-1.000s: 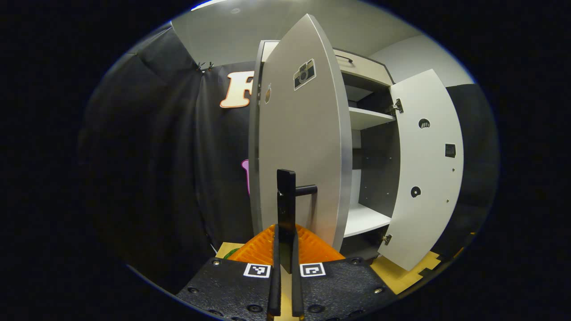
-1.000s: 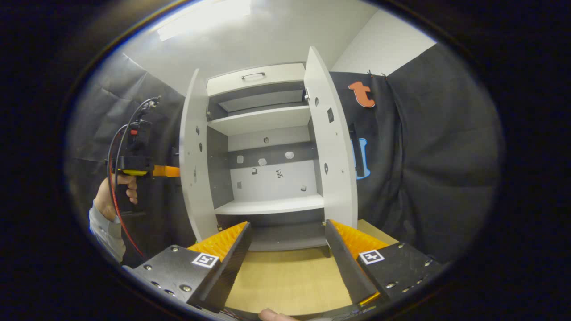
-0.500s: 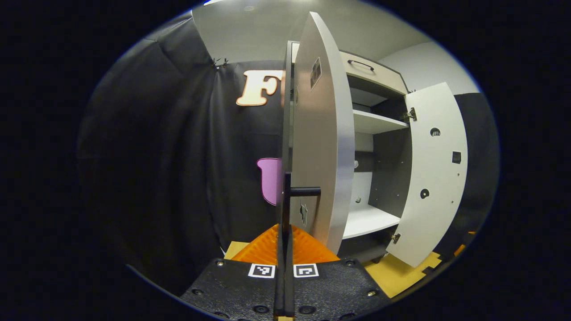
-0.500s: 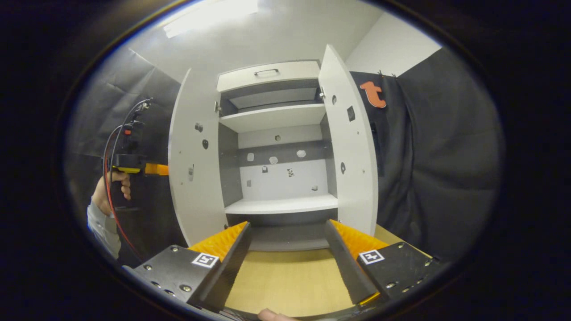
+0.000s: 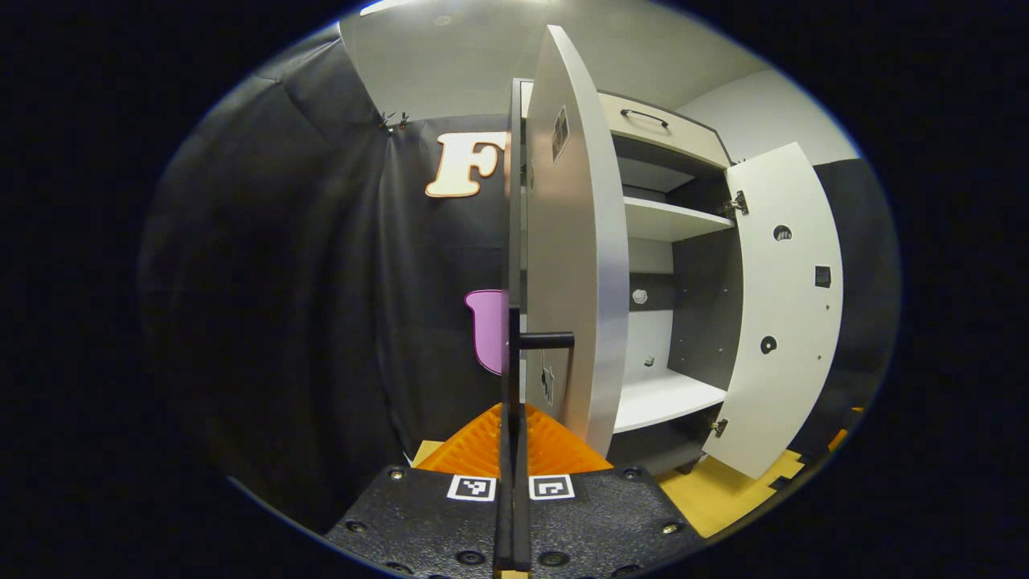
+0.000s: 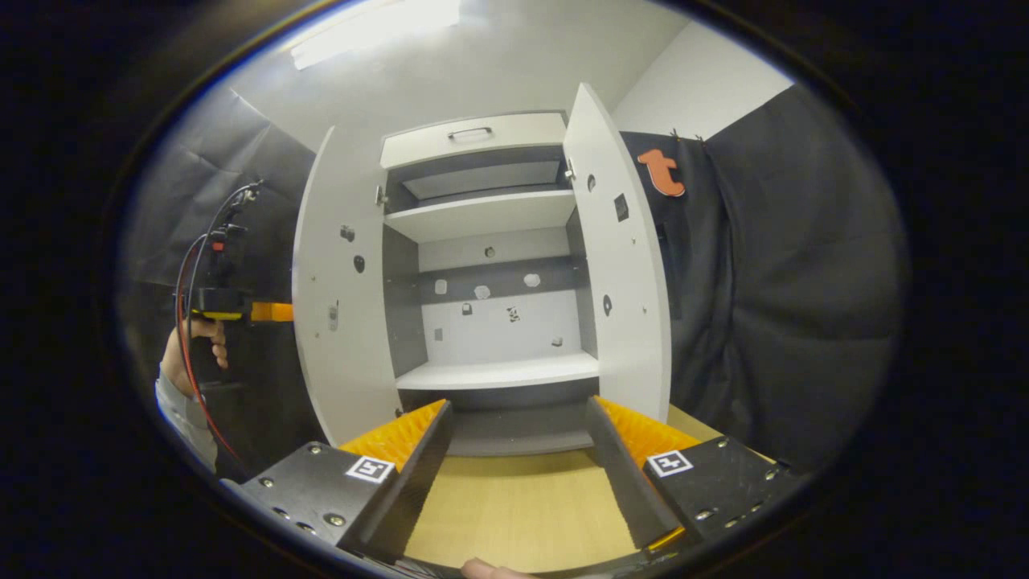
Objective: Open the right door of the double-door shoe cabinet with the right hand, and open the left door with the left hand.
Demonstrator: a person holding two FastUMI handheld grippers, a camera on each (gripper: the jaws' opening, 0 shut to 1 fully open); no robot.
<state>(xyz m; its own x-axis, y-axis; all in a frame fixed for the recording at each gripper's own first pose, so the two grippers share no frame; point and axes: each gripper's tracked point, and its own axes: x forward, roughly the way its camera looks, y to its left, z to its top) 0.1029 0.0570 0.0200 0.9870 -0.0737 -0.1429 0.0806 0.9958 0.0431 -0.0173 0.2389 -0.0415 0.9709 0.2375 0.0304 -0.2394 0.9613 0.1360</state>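
Note:
The white shoe cabinet stands with both doors swung out. In the left gripper view the left door is seen almost edge on. My left gripper is shut on that door's black bar handle. The right door hangs open further off. In the right gripper view the left door and the right door flank the bare shelves. My right gripper is open, holds nothing and sits back from the cabinet. A hand holds the left gripper behind the left door.
A light wooden floor panel lies in front of the cabinet. Black cloth walls close in on both sides. A top drawer with a handle stays closed above the shelves. A red cable hangs from the left gripper.
The left door has swung further out with my left gripper on its handle, from showing its face to nearly edge on. The right gripper stays open and has barely shifted.

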